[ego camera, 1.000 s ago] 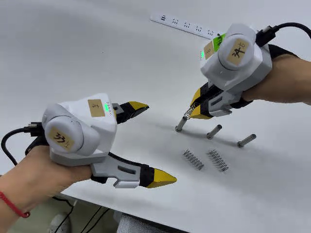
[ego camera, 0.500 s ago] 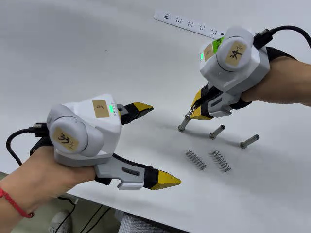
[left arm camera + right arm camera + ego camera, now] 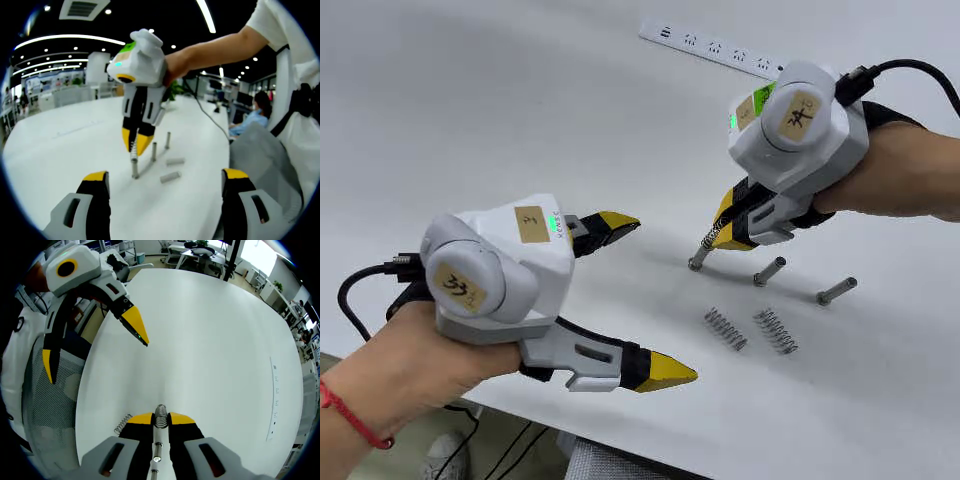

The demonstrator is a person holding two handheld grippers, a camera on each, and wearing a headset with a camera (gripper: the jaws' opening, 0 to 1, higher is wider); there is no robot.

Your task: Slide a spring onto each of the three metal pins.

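Note:
Three metal pins stand on the white table: the left pin [image 3: 697, 261], the middle pin [image 3: 770, 271] and the right pin [image 3: 836, 291]. My right gripper [image 3: 718, 238] is shut on a spring [image 3: 708, 237], which it holds tilted right at the top of the left pin. In the right gripper view the spring [image 3: 160, 414] sits between the yellow tips of the right gripper [image 3: 161, 420]. Two loose springs [image 3: 725, 328] [image 3: 775, 331] lie in front of the pins. My left gripper [image 3: 650, 297] hovers open to the left, holding nothing. In its own view the left gripper [image 3: 165, 192] faces the pin [image 3: 135, 168] and the spring [image 3: 133, 146].
A white power strip [image 3: 718, 48] lies at the far side of the table. The near table edge [image 3: 520, 405] runs just under my left gripper. A cable [image 3: 350, 290] trails from that gripper over the edge. One person sits in the background [image 3: 252, 117].
The head camera has drifted a little. My right gripper keeps the spring at the top of the left pin, and my left gripper stays open in much the same place.

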